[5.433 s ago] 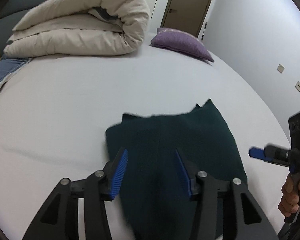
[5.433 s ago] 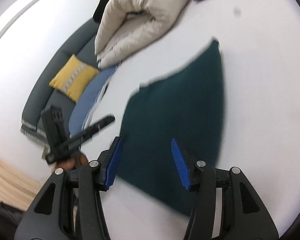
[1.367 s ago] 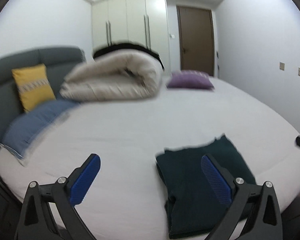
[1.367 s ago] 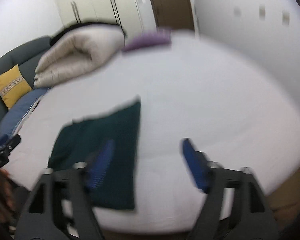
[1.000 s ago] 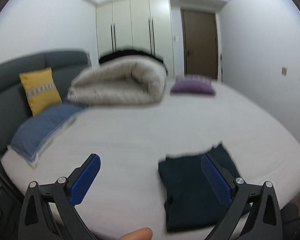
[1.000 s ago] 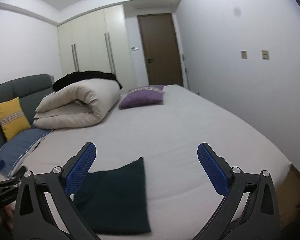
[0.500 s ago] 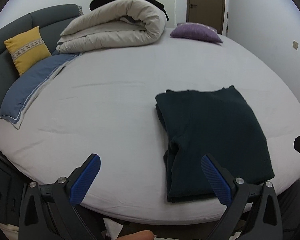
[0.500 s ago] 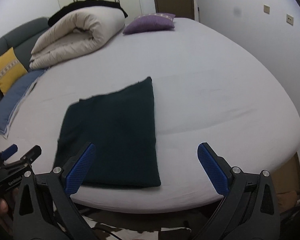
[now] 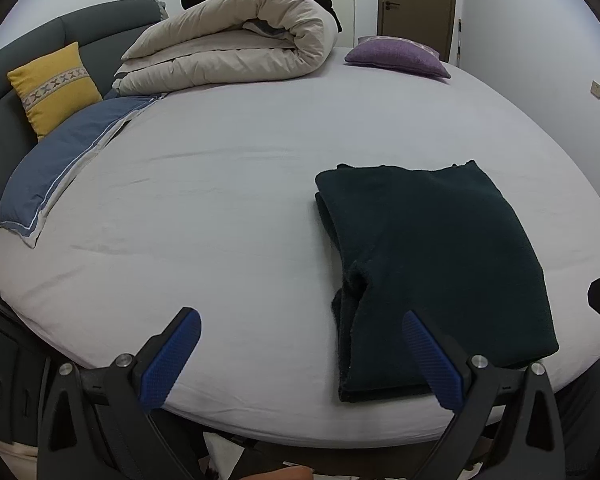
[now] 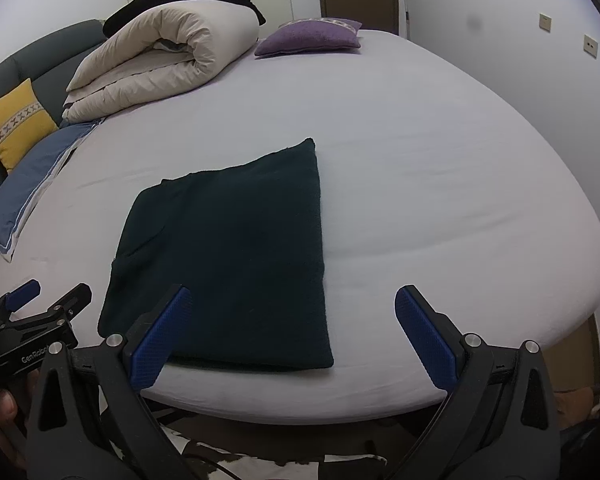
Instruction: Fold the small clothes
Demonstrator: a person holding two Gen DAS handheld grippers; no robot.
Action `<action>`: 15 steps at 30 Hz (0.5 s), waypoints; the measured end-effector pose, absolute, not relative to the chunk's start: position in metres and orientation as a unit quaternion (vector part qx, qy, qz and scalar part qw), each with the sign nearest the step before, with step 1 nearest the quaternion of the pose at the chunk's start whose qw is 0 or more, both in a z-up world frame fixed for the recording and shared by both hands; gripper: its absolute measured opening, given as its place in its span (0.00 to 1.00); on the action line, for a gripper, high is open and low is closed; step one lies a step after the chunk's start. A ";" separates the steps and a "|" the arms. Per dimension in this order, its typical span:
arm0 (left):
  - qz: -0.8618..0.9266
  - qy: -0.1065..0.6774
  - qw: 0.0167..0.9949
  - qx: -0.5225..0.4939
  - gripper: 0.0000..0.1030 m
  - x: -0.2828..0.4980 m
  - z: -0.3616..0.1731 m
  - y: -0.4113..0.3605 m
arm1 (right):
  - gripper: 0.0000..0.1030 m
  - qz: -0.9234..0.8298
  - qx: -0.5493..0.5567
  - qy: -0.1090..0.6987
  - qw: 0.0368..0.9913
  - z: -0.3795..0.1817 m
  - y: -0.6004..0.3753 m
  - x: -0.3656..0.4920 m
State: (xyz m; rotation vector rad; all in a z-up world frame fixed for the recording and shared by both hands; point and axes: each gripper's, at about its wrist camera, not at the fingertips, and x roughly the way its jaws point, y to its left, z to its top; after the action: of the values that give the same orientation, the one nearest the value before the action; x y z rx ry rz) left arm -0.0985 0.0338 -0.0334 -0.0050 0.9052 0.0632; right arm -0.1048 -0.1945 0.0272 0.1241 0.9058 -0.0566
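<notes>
A dark green garment (image 9: 432,256) (image 10: 228,256) lies folded into a rectangle near the front edge of the white bed (image 9: 220,208) (image 10: 440,184). My left gripper (image 9: 298,350) hangs open above the bed's front edge, its right finger over the garment's near left corner. My right gripper (image 10: 290,328) is wide open too, held back from the bed, its left finger over the garment's near edge. Neither holds anything. In the right wrist view the left gripper's body (image 10: 32,320) shows at the lower left with a hand on it.
A rolled beige duvet (image 9: 236,48) (image 10: 156,52) and a purple cushion (image 9: 396,56) (image 10: 308,36) lie at the far side. A blue pillow (image 9: 60,160) and a yellow cushion (image 9: 52,84) sit left by the grey headboard. The floor lies just below the bed's edge.
Both grippers have opened wide and pulled back from the garment since 5.4 s ago. In the last second both views tilted down toward the bed; the garment lies still.
</notes>
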 end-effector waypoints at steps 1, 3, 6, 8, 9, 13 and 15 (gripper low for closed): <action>0.031 0.438 0.898 -0.002 1.00 -0.099 -0.034 0.034 | 1.00 -0.027 0.059 0.437 0.897 0.027 -0.193 -0.105; 0.032 0.439 0.898 -0.002 1.00 -0.099 -0.035 0.034 | 1.00 -0.025 0.057 0.439 0.896 0.027 -0.193 -0.102; 0.033 0.442 0.896 -0.004 1.00 -0.099 -0.037 0.036 | 1.00 -0.023 0.057 0.442 0.895 0.027 -0.193 -0.100; 0.033 0.444 0.896 -0.004 1.00 -0.099 -0.038 0.036 | 1.00 -0.022 0.056 0.443 0.895 0.025 -0.192 -0.099; 0.033 0.445 0.895 -0.005 1.00 -0.099 -0.039 0.036 | 1.00 -0.021 0.056 0.444 0.894 0.025 -0.192 -0.098; 0.033 0.447 0.894 -0.006 1.00 -0.099 -0.041 0.036 | 1.00 -0.020 0.056 0.447 0.893 0.022 -0.192 -0.095; 0.033 0.449 0.893 -0.005 1.00 -0.099 -0.042 0.036 | 1.00 -0.020 0.058 0.449 0.892 0.020 -0.192 -0.093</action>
State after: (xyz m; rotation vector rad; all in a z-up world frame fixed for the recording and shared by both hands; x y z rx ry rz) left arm -0.0986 0.0361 -0.0419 -0.0108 0.9306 0.0691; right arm -0.0934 -0.1920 0.0205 0.1198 0.9313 -0.0408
